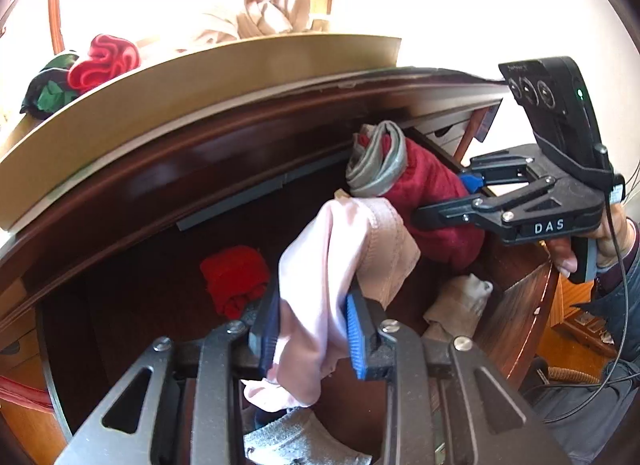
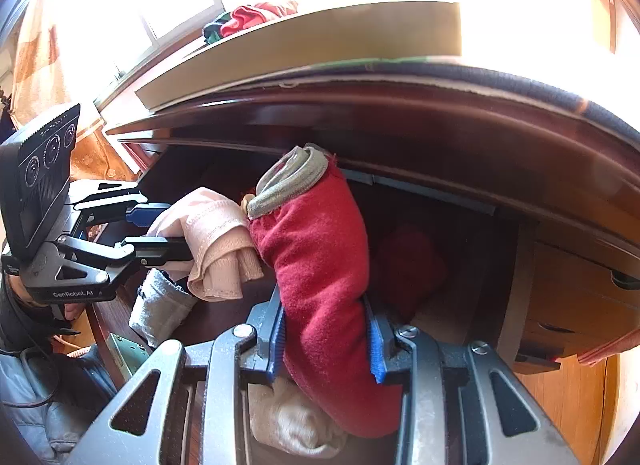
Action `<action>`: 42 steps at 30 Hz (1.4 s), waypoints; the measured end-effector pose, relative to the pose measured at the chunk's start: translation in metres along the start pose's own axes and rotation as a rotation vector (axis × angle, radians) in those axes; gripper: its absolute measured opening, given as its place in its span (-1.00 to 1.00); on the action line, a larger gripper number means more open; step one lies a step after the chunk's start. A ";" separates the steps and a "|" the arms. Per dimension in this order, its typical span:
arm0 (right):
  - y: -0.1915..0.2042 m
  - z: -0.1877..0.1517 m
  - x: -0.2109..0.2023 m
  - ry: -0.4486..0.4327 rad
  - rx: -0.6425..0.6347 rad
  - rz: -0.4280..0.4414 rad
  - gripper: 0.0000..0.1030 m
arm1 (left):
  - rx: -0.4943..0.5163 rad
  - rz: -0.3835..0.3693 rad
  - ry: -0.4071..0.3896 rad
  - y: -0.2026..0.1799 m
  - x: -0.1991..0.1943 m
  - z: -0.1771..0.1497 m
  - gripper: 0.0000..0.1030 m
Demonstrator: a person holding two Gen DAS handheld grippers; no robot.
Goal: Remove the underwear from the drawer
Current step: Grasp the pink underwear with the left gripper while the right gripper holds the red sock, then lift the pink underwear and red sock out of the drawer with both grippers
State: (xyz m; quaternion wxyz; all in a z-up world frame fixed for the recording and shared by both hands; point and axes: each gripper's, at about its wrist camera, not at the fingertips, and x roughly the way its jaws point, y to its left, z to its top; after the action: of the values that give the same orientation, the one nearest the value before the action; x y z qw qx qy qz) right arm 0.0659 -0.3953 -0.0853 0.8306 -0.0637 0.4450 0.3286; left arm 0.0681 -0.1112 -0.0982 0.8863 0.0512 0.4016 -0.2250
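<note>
The pink underwear [image 1: 352, 249] hangs over the open drawer [image 1: 132, 297], clenched between the pads of the left hand-held gripper [image 1: 312, 333]. Just beside it, the dark red underwear [image 2: 320, 265] with a grey waistband is clamped in the right hand-held gripper [image 2: 326, 341]. Both pieces are soft, crumpled and partly folded. I think the loose pink cloth could slip out, because only a small fold is pinched. The two pieces touch, so one may drag the other, or catch the bench [image 1: 200, 77] edge above the drawer.

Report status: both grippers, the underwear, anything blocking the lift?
Left gripper shut on pink underwear. Right gripper shut on red underwear. Both above drawer. Desktop edge overhangs closely.
</note>
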 end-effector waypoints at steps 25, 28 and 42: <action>-0.003 -0.011 -0.035 -0.143 -0.037 -0.018 -0.31 | -0.077 0.044 -0.197 0.000 -0.014 -0.010 -0.47; -0.003 -0.011 -0.037 -0.156 -0.036 -0.015 -0.31 | -0.078 0.050 -0.217 0.001 -0.016 -0.010 -0.47; 0.002 -0.013 -0.045 -0.225 -0.058 -0.017 -0.31 | -0.092 0.093 -0.313 0.002 -0.029 -0.015 -0.47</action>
State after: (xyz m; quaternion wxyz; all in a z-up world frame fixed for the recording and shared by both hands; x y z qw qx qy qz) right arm 0.0383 -0.4214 -0.0573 0.8759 -0.0542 0.3386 0.3394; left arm 0.0425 -0.0948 -0.0873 0.9488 -0.0067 0.2659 -0.1705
